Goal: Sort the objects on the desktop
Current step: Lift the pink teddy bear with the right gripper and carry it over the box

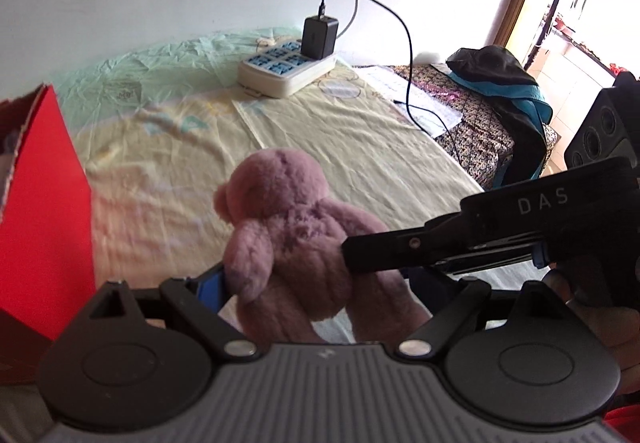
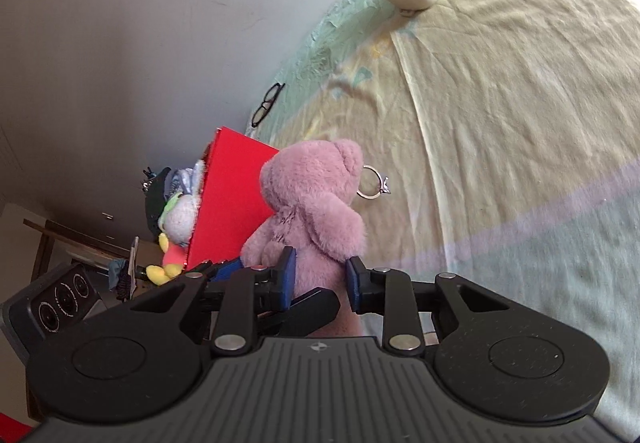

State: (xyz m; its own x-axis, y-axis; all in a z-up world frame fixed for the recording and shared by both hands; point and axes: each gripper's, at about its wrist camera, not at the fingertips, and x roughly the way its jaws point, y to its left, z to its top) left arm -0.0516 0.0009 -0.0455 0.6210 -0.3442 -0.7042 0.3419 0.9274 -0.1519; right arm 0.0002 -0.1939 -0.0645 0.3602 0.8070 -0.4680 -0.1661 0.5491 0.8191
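Observation:
A pink plush bear (image 1: 288,243) (image 2: 312,211) hangs above the cloth-covered table, back turned to both cameras. My right gripper (image 2: 320,277) is shut on its body, both blue pads pressing into the fur. In the left wrist view the right gripper (image 1: 348,255) reaches in from the right. My left gripper (image 1: 320,283) spans the bear's lower body with jaws wide. Its left blue pad (image 1: 212,283) lies against the fur and its other pad is hidden. A red box (image 1: 44,203) (image 2: 232,203) stands just left of the bear.
Soft toys (image 2: 182,211) fill the red box. A key ring (image 2: 374,183) lies on the yellow cloth (image 2: 500,103), and glasses (image 2: 266,105) sit by the wall. At the far end are a white power strip (image 1: 284,73), a black charger (image 1: 318,37) and dark clothing (image 1: 504,83).

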